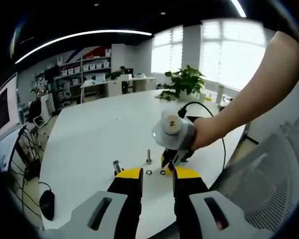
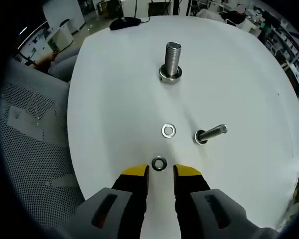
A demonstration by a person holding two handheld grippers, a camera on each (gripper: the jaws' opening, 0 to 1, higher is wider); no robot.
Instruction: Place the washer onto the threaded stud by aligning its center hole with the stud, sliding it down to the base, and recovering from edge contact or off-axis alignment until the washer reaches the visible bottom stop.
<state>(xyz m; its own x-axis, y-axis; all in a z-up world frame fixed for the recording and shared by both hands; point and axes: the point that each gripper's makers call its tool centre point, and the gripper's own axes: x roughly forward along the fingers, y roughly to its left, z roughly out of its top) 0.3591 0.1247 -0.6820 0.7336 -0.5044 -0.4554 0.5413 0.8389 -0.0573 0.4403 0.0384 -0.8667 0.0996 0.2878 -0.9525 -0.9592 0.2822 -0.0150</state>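
On table [image 2: 114, 89], washer [image 2: 159, 163] flat, stud [image 2: 172, 60] upright

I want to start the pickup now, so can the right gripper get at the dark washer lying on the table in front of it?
Probably yes. In the right gripper view the dark washer lies flat on the white table just ahead of the open right gripper, with nothing between. The lighter washer and the upright stud sit farther off.
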